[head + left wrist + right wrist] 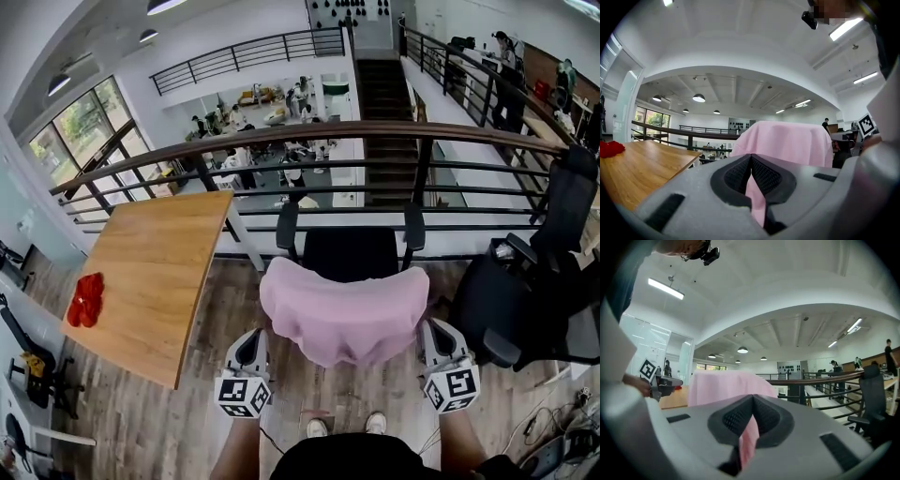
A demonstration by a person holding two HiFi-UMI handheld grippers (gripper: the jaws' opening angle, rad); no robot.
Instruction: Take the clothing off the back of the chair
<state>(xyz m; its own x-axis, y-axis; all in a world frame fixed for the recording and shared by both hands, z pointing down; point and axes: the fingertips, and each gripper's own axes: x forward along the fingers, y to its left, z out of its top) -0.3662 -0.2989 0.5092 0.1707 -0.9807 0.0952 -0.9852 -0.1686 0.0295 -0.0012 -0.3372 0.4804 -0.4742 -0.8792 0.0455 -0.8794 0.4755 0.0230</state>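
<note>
Wood-plank mezzanine floor, dark railing (309, 133) beyond: a soft pink garment (344, 314) hangs over the back of the black office chair (351, 251) straight ahead of me.
Its long axis runs left to right. My left gripper (249, 349) pinches the left hem and my right gripper (437, 339) the right, both equally near. A light wooden table (155, 272) crowds the left and another black chair (525, 300) the right, so I judge up and toward me clearest.
</note>
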